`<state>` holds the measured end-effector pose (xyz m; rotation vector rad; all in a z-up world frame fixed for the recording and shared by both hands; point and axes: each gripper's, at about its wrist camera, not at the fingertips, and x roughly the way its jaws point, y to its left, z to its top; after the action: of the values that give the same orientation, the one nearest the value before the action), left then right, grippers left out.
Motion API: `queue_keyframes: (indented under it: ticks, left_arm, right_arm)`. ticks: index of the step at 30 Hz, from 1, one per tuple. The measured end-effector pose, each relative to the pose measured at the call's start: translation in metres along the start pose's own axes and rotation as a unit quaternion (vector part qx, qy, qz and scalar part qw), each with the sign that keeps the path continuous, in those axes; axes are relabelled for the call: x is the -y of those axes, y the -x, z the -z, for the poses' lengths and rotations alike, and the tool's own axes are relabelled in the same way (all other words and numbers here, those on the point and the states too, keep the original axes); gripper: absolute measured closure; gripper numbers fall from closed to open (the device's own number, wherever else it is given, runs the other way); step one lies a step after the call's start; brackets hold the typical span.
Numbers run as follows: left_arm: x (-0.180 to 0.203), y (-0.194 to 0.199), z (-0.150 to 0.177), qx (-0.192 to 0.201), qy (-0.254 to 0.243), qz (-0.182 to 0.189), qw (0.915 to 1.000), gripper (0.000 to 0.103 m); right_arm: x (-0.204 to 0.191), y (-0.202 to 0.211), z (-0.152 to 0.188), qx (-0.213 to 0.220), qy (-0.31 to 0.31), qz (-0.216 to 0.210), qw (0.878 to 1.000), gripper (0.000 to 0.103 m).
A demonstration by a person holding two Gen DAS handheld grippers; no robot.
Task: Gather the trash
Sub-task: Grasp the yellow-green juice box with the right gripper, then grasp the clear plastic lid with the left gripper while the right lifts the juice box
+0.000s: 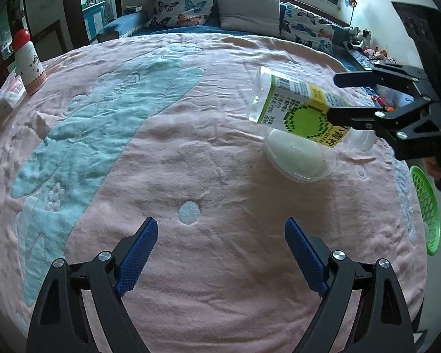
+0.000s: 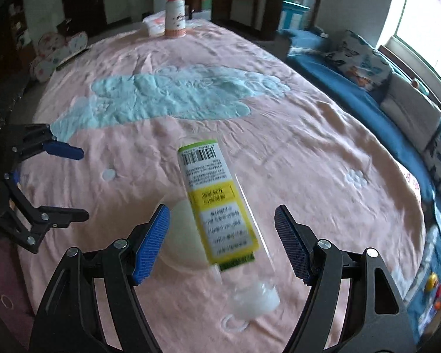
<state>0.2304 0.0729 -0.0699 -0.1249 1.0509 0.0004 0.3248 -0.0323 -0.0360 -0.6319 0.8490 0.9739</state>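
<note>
A clear plastic bottle with a green and yellow label lies between the wide-open fingers of my right gripper, its white cap end toward the camera; I cannot tell whether a pad touches it. It shows in the left wrist view at the right, with the right gripper around it. A shallow clear lid with a white inside lies under the bottle on the pink blanket. My left gripper is open and empty, low over the blanket, short of the lid.
A white bottle with a red cap stands at the blanket's far left beside white packets. A green basket sits off the right edge. A blue couch with butterfly cushions runs along the back.
</note>
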Motion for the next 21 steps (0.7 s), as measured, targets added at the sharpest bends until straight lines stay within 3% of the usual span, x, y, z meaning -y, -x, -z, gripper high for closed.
queue_keyframes:
  ticks: [7,13,15,21]
  left_arm:
    - [-0.001,-0.008,-0.003,-0.005,-0.001,0.002,1.0000,0.018]
    - [0.000,-0.013,-0.005,-0.009,-0.005,0.005,0.9999,0.018]
    - [0.000,-0.014,-0.005,-0.010,-0.006,0.007,0.9999,0.018]
    - [0.000,-0.017,-0.012,-0.012,0.001,0.020,0.9997,0.018]
  right_arm:
    - [0.002,-0.023,-0.010,-0.017,0.020,-0.016,1.000,0.033]
    - [-0.001,-0.035,-0.011,-0.029,0.030,-0.021,0.999,0.049]
    - [-0.002,-0.035,-0.010,-0.028,0.030,-0.018,0.999,0.049]
    - [0.007,-0.024,-0.001,-0.024,-0.010,-0.003,1.000,0.052]
